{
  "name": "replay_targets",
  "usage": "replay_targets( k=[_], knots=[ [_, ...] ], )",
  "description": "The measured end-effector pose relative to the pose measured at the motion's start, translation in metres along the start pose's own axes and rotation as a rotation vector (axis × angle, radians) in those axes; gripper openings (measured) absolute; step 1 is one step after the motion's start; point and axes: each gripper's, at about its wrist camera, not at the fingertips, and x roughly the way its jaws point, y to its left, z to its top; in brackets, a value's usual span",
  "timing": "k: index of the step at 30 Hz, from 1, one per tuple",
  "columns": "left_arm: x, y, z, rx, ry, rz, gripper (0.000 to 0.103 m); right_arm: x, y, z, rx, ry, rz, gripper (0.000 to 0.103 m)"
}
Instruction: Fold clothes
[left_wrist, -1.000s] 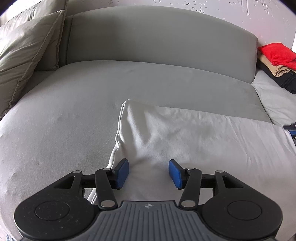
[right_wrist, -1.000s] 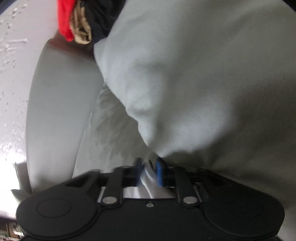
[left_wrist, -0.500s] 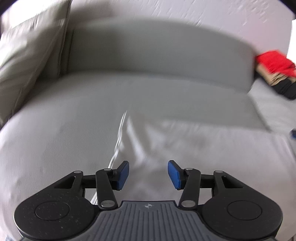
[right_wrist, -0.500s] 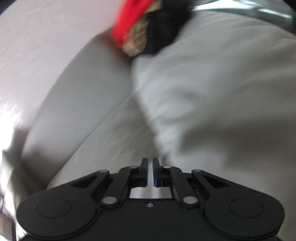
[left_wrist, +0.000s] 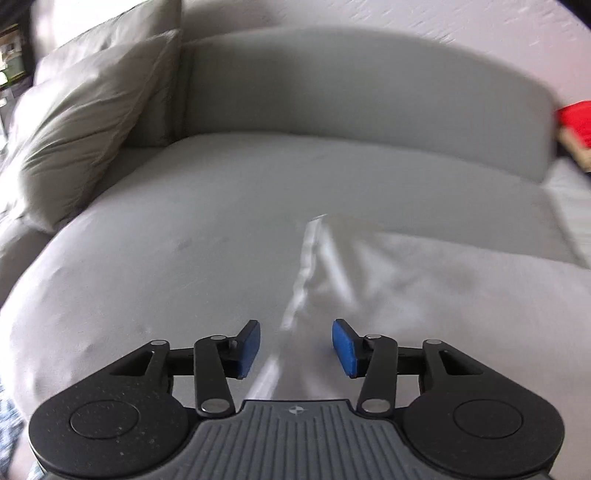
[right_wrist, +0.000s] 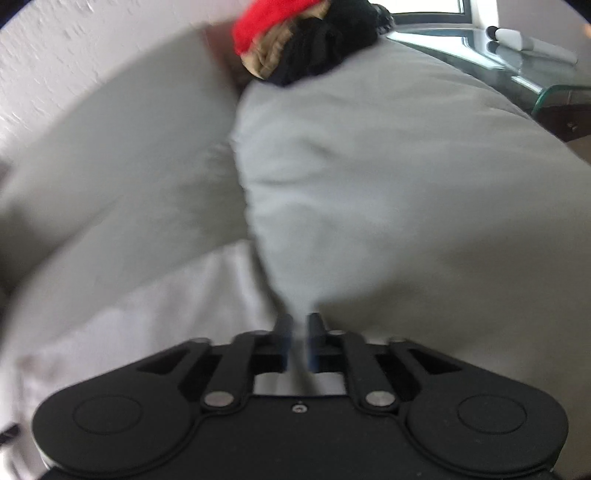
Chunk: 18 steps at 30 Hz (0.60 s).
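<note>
A white garment (left_wrist: 424, 295) lies flat on the grey sofa seat (left_wrist: 184, 240), its left edge running towards me. My left gripper (left_wrist: 295, 350) hovers open over that edge, with one blue pad on each side of it and nothing held. In the right wrist view the same white garment (right_wrist: 147, 325) lies at lower left beside a large grey cushion (right_wrist: 388, 184). My right gripper (right_wrist: 297, 343) is shut down to a thin slit at the seam between cloth and cushion. The view is blurred and no cloth shows past its tips.
A grey pillow (left_wrist: 85, 147) leans in the sofa's left corner, and the backrest (left_wrist: 351, 92) runs across behind. A pile of red, tan and black clothes (right_wrist: 295, 40) sits on top of the cushion; its red piece (left_wrist: 576, 122) shows at far right. A glass table (right_wrist: 517, 62) stands beyond.
My right gripper, shut on a fold of white cloth a second ago, no longer shows it and has swung upright. My left gripper slid left, from over the cloth to its left edge.
</note>
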Motion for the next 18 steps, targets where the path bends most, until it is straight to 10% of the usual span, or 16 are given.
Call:
replay_targets(
  k=[4, 10, 18],
  knots=[
    [0.010, -0.010, -0.001, 0.063, 0.061, 0.040, 0.050, 0.005, 0.023, -0.018, -0.073, 0.030, 0.153, 0.022],
    [0.000, 0.007, -0.007, 0.051, 0.123, 0.143, 0.057, 0.016, 0.034, -0.041, -0.233, 0.026, -0.209, 0.018],
    [-0.045, 0.034, -0.021, 0.110, 0.091, 0.295, 0.048, -0.039, 0.005, -0.043, -0.138, 0.037, -0.196, 0.019]
  ],
)
